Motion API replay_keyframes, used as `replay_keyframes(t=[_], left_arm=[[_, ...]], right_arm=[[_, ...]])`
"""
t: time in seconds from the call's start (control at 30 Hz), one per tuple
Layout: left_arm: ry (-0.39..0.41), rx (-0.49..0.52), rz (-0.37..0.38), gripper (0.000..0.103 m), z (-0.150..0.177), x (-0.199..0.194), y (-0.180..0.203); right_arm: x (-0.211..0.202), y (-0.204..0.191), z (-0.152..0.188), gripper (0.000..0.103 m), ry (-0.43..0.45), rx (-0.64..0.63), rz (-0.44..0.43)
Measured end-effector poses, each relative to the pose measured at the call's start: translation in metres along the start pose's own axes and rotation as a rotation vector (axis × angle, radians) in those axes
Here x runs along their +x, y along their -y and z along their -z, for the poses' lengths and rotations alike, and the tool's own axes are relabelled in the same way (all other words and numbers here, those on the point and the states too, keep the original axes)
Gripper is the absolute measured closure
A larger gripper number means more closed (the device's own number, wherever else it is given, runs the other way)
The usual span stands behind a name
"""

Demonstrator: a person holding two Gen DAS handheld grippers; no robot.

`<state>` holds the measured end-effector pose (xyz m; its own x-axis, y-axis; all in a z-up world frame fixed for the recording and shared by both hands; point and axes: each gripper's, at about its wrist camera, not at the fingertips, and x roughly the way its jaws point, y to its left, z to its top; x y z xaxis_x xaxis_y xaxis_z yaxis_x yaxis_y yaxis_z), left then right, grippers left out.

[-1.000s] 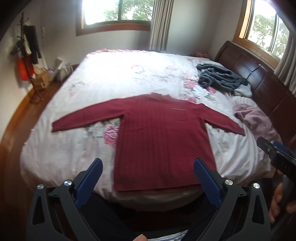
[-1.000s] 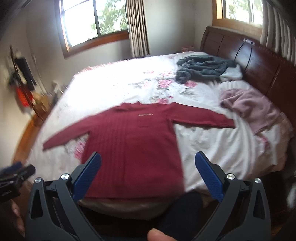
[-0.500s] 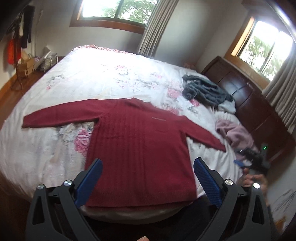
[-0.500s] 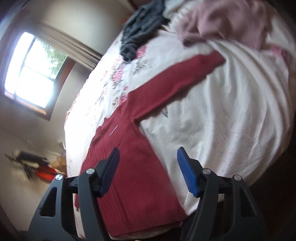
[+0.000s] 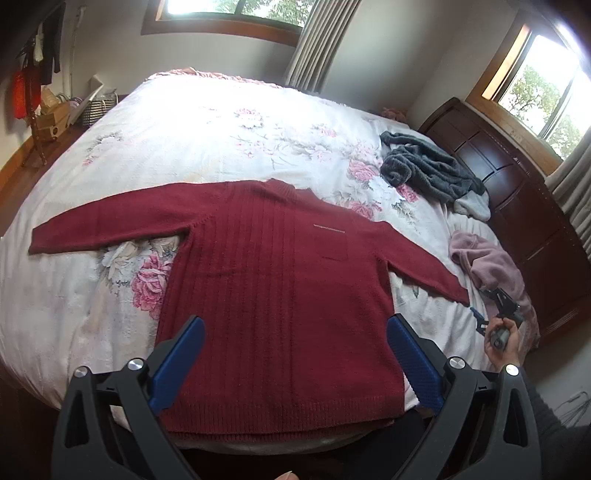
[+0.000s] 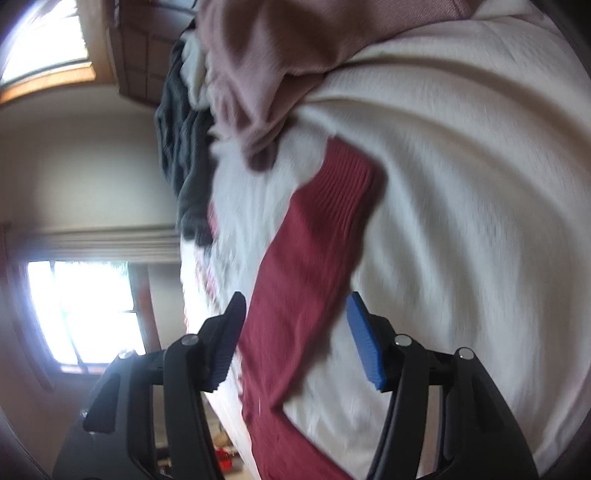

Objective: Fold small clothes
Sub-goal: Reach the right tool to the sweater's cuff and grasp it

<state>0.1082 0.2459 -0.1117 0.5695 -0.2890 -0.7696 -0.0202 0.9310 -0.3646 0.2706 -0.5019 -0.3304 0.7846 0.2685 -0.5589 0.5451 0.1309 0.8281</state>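
Daylight is streaming through two wood-framed windows onto a floral bed beside a dark headboard.

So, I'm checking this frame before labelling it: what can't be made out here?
- Right wrist view: motion blur hides whether the right gripper touches the red sleeve.
- Left wrist view: the sweater hem is partly hidden behind the left gripper.
- Left wrist view: the right gripper is too small to read its jaws.
- Grey clothes and pink clothes: crumpled, type unclear.

From the bed's near edge we overlook it; rolled, our right view hovers close over the shared sleeve.
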Motion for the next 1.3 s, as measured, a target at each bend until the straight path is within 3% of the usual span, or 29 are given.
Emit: replay_keyframes(t=[0.1, 0.27, 0.6, 0.73, 0.97, 1.13, 1.3], left_arm=[[-0.027, 0.004, -0.005, 0.004, -0.001, 0.014, 0.006], [-0.057, 0.002, 0.008, 0.004, -0.001, 0.033, 0.016], [-0.092, -0.137, 0.054, 0.004, 0.012, 0.047, -0.003], [-0.084, -0.193, 0.055, 0.004, 0.015, 0.044, -0.017], [-0.014, -0.257, 0.028, 0.004, 0.013, 0.034, -0.041], [0.028, -0.222, 0.007, 0.004, 0.009, 0.022, -0.052], [-0.063, -0.197, 0.015, 0.004, 0.006, 0.023, -0.062]], right_arm=[[0.018, 0.019, -0.028, 0.057, 0.023, 0.067, 0.008], [0.042, 0.036, -0.052, 0.058, 0.023, 0.087, 0.054], [0.067, 0.029, -0.052, 0.059, 0.037, 0.048, 0.084], [0.076, 0.019, -0.057, 0.085, 0.039, 0.013, 0.098], [0.048, -0.038, -0.037, 0.089, 0.098, -0.161, 0.070], [0.034, -0.103, -0.012, 0.089, 0.112, -0.338, 0.064], [0.024, -0.167, 0.030, 0.089, 0.110, -0.501, 0.010]])
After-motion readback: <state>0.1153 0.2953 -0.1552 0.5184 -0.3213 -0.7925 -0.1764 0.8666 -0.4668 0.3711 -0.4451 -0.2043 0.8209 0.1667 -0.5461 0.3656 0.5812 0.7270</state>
